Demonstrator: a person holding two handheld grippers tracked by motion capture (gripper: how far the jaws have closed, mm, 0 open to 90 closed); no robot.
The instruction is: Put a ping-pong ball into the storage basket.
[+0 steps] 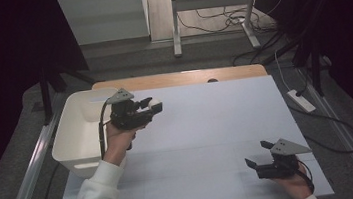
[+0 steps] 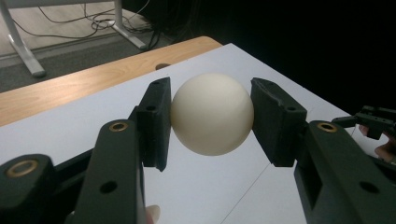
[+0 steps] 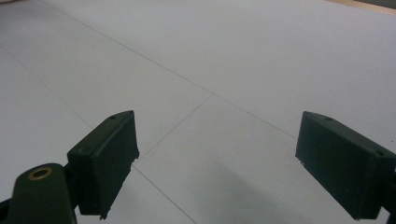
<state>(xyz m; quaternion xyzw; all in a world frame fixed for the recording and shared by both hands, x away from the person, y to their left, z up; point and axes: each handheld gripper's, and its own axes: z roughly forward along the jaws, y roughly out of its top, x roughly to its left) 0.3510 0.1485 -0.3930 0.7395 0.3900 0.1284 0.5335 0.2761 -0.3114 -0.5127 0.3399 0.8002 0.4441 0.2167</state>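
Sitting at the left edge of the flat white surface, a white rectangular plastic bin stands open-topped; the part of its inside that shows in the high view looks bare, though the person's left hand and its tool hide the corner nearest them.

Just beside the bin's right wall, the left claw is held up off the surface, pointing toward the right of the high view. It is clamped on a smooth cream-white ball: in the left gripper view the two black pads press the ball from either side at about its widest part, with the ball bulging above and below the pads. The ball hangs above the white surface, outside the bin and close to its rim, with the bare wooden strip of the table's far edge beyond it.

Well apart from this, near the front right corner of the surface, the right claw rests low in the person's right hand, pointing toward the left of the high view. Its jaws stand wide apart with nothing between them; in the right gripper view plain white surface with thin seam lines lies beyond the two black pads.
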